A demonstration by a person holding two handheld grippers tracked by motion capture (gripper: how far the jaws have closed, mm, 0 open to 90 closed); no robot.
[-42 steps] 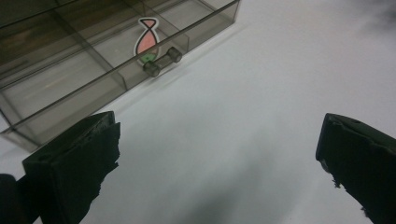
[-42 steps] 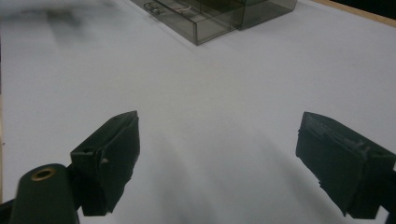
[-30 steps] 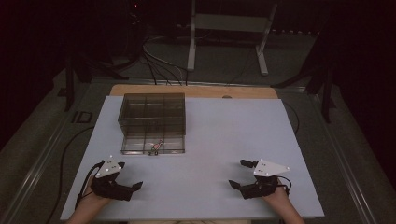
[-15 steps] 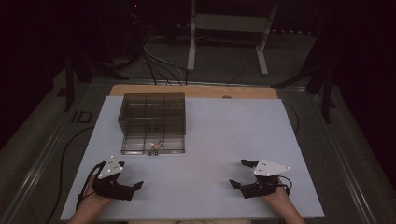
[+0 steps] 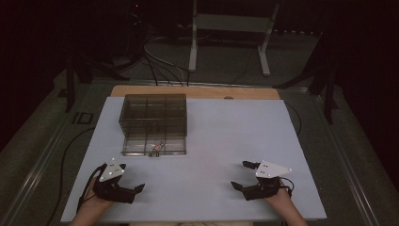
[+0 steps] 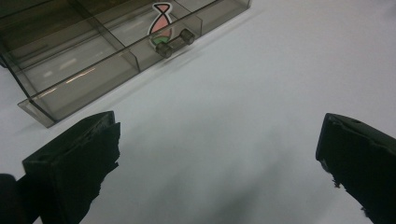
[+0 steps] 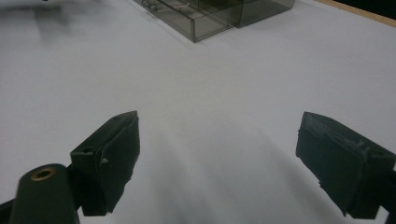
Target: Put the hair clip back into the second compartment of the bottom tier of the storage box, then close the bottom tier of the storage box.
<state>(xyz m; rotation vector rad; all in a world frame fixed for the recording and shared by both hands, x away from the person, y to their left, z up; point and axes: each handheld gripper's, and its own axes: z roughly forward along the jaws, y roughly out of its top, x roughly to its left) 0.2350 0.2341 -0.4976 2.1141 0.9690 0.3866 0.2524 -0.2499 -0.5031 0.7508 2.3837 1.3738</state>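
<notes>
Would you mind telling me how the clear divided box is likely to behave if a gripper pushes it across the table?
The box looks thin-walled and nearly empty, so it is probably light and would slide readily on the smooth white table. Being low and wide, it seems unlikely to tip. Its rigid-looking plastic might crack if squeezed hard.

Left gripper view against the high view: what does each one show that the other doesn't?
The left gripper view alone shows the pink and green tag by the box's cylindrical handle, close enough to make out. The high view alone shows the right gripper, the wooden table edge and floor cables. Both show the clear compartment box on the white table, and the left gripper open.
</notes>
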